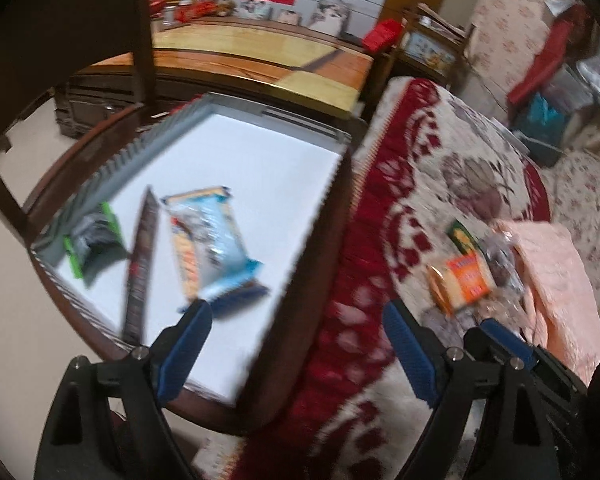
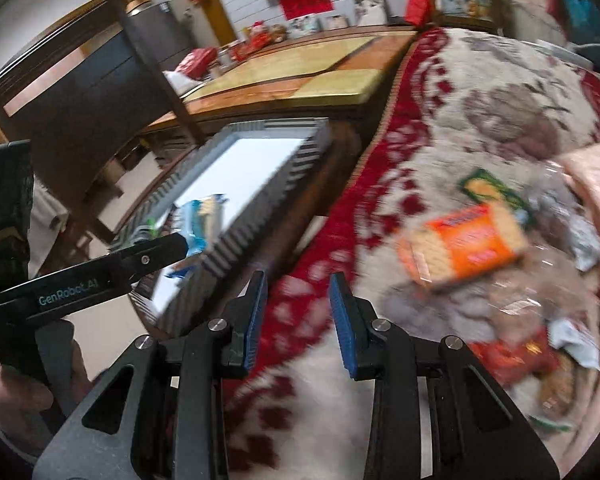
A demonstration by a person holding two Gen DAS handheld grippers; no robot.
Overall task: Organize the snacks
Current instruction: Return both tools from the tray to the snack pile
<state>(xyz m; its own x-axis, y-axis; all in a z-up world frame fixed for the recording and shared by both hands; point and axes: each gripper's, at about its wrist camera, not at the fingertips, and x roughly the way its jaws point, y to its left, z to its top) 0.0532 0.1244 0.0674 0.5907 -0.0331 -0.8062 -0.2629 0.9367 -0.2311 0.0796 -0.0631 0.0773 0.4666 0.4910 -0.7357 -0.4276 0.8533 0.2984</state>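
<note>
Grey ribbed tray (image 1: 180,120), white floor, holds three snacks lying flat near its left end: green-and-black pouch (image 1: 94,240) by the left wall; long dark bar (image 1: 140,264) beside it; blue-and-orange cracker pack (image 1: 210,244) toward the middle. Orange biscuit pack (image 2: 466,246) heads a blurred, possibly mixed wrapper heap (image 2: 540,320) on the patterned blanket (image 2: 480,100).

tray (image 1: 260,168): white floor, grey ribbed walls | packets in it: green-black (image 1: 94,240), dark brown (image 1: 140,264), pale blue (image 1: 212,248) | blanket (image 1: 440,168): cream with red motifs (blurred) | packet on it (image 2: 466,246): orange | gripper pads (image 2: 256,316): blue
</note>
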